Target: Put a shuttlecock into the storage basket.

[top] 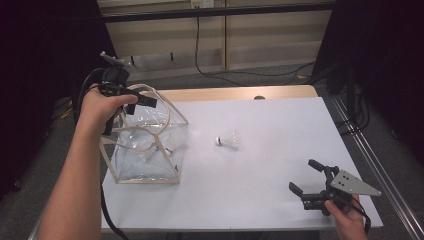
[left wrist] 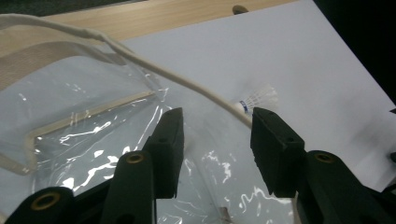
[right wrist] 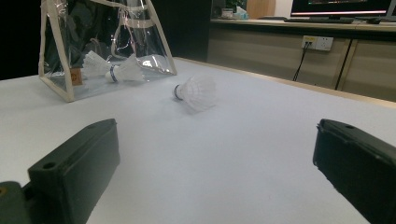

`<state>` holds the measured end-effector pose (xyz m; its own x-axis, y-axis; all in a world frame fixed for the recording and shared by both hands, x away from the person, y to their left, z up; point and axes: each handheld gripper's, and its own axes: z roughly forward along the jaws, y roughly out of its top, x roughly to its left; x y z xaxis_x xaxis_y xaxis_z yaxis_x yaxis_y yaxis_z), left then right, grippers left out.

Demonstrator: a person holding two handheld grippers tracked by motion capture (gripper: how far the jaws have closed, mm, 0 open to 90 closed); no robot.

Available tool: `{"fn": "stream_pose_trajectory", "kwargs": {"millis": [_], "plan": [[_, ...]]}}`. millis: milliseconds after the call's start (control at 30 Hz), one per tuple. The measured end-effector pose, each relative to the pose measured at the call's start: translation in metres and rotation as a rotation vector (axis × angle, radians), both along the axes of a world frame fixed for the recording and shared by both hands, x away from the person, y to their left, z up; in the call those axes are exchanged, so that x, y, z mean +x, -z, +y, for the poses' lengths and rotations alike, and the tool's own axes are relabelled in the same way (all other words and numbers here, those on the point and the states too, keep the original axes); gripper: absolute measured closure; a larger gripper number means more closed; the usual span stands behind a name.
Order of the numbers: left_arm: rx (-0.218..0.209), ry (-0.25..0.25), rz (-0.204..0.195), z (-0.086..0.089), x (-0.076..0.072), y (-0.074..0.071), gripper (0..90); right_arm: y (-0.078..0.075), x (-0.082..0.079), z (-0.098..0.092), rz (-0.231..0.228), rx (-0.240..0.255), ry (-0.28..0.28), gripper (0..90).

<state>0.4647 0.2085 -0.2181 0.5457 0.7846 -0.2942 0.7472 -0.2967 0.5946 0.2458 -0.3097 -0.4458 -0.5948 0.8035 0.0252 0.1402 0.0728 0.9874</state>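
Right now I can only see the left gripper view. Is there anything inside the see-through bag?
Observer: Yes. The right gripper view shows at least two shuttlecocks lying inside the clear bag.
Operator: Where's my other gripper?
Observer: The right gripper is near the front right corner of the table. Its fingers are wide apart and hold nothing.
Operator: Is the loose shuttlecock close to it?
Observer: Not really. The loose shuttlecock lies on its side near the middle of the table, closer to the bag than to the right gripper.
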Motion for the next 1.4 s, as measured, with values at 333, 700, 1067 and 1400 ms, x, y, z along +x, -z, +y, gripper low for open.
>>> {"fn": "stream_pose_trajectory", "kwargs": {"millis": [333, 700, 1067, 1400], "plan": [[-0.039, 0.067, -0.001, -0.015, -0.006, -0.006, 47.5, 0.0, 0.0, 0.0, -0.001, -0.001, -0.005, 0.5], [-0.044, 0.142, 0.0, -0.033, -0.014, -0.007, 39.5, 0.0, 0.0, 0.001, 0.002, 0.003, -0.006, 0.5], [-0.07, 0.184, 0.002, -0.05, -0.019, -0.006, 33.1, 0.0, 0.0, 0.0, 0.002, 0.004, -0.003, 0.5], [-0.066, 0.215, -0.005, -0.065, -0.024, -0.002, 26.8, 0.0, -0.001, 0.0, 0.0, 0.002, -0.005, 0.5]]}}
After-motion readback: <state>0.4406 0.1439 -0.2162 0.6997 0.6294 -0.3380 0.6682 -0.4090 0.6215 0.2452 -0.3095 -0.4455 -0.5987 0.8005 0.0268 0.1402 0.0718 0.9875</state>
